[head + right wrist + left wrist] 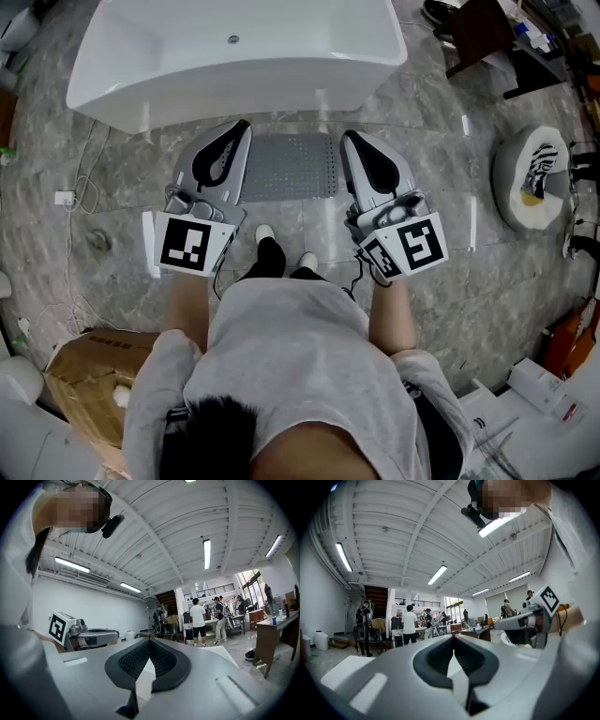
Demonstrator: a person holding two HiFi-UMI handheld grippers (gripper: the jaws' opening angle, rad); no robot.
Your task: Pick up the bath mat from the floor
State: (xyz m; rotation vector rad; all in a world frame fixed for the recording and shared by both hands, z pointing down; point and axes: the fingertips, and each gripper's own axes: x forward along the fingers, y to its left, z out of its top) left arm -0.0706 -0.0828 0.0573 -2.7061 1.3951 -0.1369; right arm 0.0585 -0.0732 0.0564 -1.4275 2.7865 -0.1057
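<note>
Head view: a person in a grey top (291,356) stands on a marbled grey floor (450,281), seen from above. Each hand holds a gripper out level. The left gripper (242,129) and the right gripper (349,139) both have their jaws pressed together and hold nothing. The grey bath mat (289,167) lies flat on the floor between them, its side edges partly covered by the grippers. Its far edge sits just beside a white bathtub (234,56). The person's feet (265,234) stand near the mat's near edge. Thin cables (80,187) trail across the floor on the left, a cardboard box (89,375) sits at lower left, and a round white object (525,178) stands well apart on the right.

Left gripper view: the jaws meet at their tips, with nothing between them. The other gripper shows at the right. Beyond are people (410,626), a staircase (376,599) and ceiling lights (437,574). The mat is not visible here.

Right gripper view: the jaws are closed tip to tip and empty. The other gripper shows at the left, and a desk (276,630) stands at the right. The mat is not visible here either.
</note>
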